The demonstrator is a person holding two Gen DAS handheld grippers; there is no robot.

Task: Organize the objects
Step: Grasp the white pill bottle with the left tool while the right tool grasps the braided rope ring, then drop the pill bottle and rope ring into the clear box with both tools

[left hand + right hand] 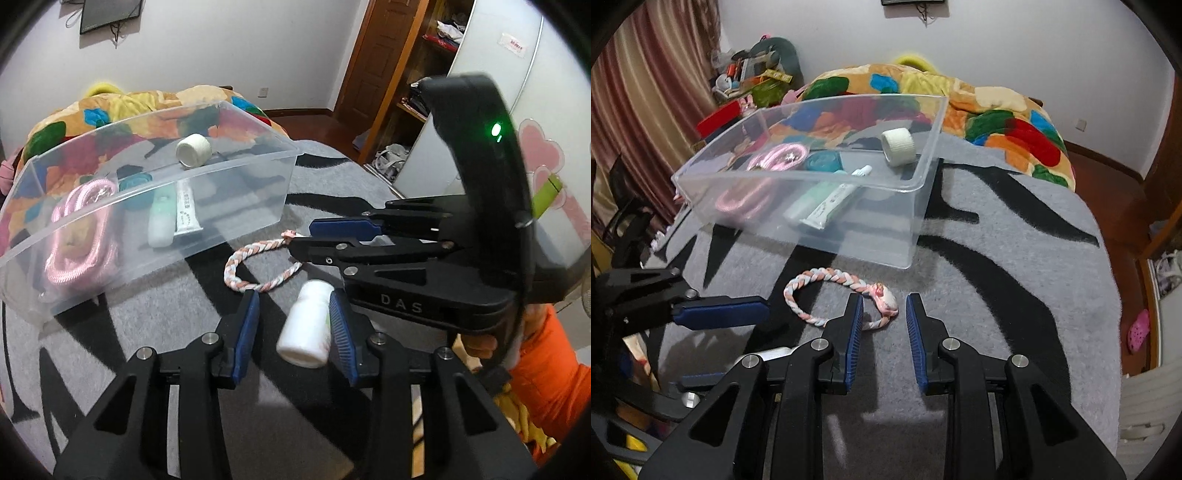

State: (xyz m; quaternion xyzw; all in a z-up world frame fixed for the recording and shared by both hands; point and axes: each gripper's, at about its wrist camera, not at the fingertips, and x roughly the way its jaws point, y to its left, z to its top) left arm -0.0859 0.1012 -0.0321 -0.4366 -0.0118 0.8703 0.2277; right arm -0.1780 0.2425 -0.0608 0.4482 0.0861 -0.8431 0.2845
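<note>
A clear plastic bin (pixel 240 173) (pixel 916 206) stands on the grey and black blanket. It holds a pink rope (pixel 79 236), a white tape roll (pixel 194 149) (pixel 899 144), a tube (pixel 831 205) and a teal item. A braided pink-white loop (pixel 255 266) (pixel 827 295) lies in front of the bin. My left gripper (pixel 293 321) is open around a white pill bottle (pixel 306 328), which touches its right pad. My right gripper (pixel 884 317) is open over the loop's knotted end; it also shows in the left wrist view (pixel 295 236).
A colourful quilt (pixel 997 110) lies behind the bin. A wardrobe (pixel 424 74) with shelves stands on the right. Curtains and a cluttered shelf (pixel 750 74) are on the left. The bed edge drops to a wooden floor (pixel 1115 206).
</note>
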